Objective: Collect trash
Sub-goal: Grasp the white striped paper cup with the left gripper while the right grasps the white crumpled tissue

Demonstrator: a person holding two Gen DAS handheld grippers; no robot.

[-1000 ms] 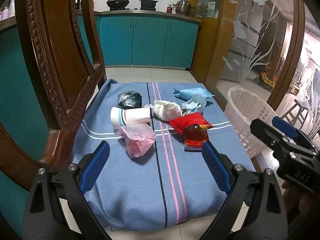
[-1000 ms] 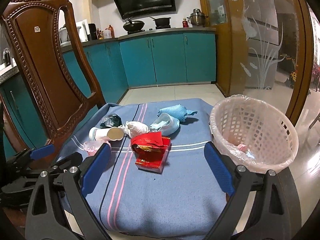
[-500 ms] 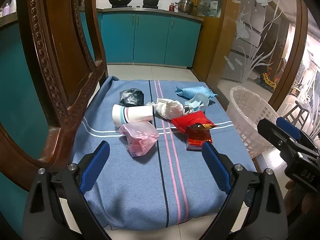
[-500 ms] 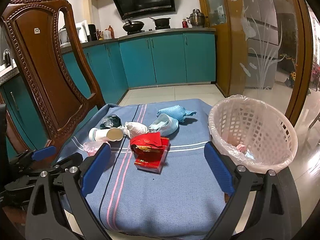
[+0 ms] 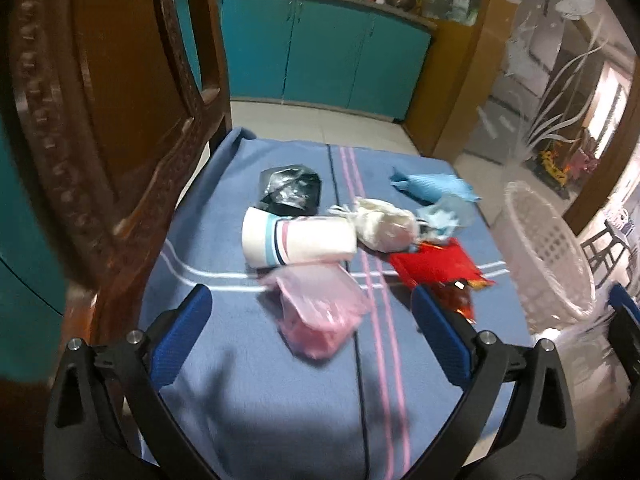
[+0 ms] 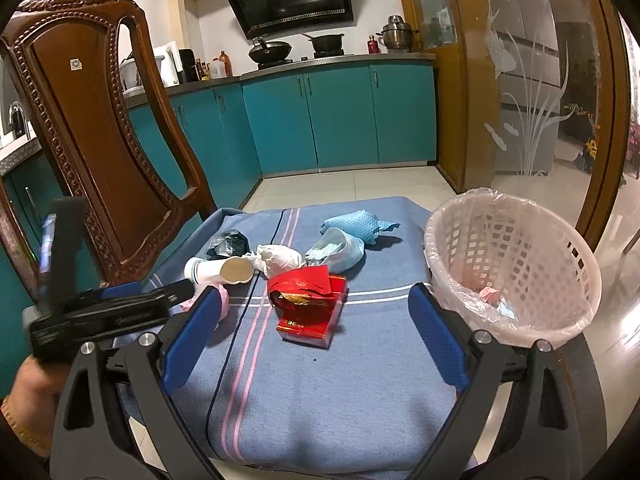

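Left tongs (image 5: 310, 330) angled steeply down over the blue cloth (image 5: 256, 392) on the tabletop, jaws opening to full width, pink bag (image 5: 320, 314) lying between the blue pads but untouched. Right tongs (image 6: 314, 336) tilted gently down, jaws spread wide, nothing gripped, red packet (image 6: 308, 308) ahead on the cloth. Hand (image 6: 34, 396) wrapped round the left tool's handle at the lower left of the right view. Paper cup (image 5: 298, 240) lying on its side just behind the pink bag, black bag (image 5: 290, 192) beyond it. White basket (image 6: 516, 264) standing at the cloth's right edge.
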